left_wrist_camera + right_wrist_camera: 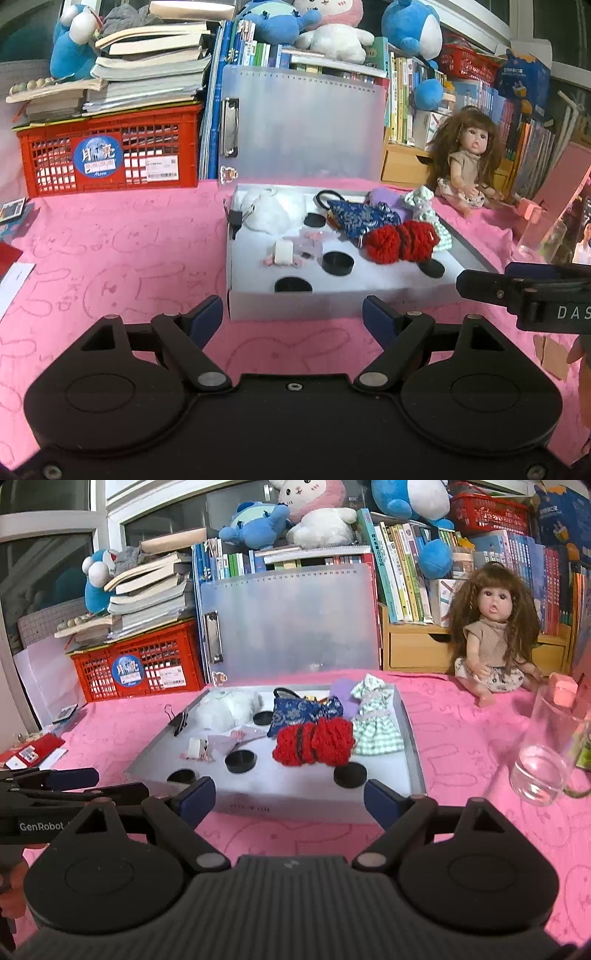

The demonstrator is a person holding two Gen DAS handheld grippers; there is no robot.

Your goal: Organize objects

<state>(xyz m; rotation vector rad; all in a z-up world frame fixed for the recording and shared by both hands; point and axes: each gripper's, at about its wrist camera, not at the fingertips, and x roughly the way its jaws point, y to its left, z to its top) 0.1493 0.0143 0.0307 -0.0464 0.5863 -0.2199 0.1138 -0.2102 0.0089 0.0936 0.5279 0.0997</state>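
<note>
Pink cloth printed with rabbit outlines (461, 738) covers the work surface; shelves of books and four plush toys fill the background. One shallow white cardboard box (288, 805) sits at centre, just beyond both grippers. Its white insert holds four black round caps: one at the near-left corner (181, 776), one left of centre (240, 760), one near-right (350, 774), one farther back (263, 717). Lying on the insert: one red knitted yarn bundle (314, 742), one blue brocade pouch (303, 710) touching it from behind, one green-checked doll dress (375, 725) to the right, one lilac fabric piece (345, 690), one white fluffy item (225, 707), and one small white block (194, 747). One black binder clip (180, 718) grips the box's left wall. One long-haired doll in a beige top (493, 642) sits right of the box; one clear glass cup (543, 760) lies nearer. One red plastic crate (107, 158) bears a blue round sticker reading "Moon". Left gripper (293, 317): jaws spread, holding nothing; its side reads "GenRobot". Right gripper (290, 797): jaws spread, holding nothing; lettering "DAS" shows on it.
</note>
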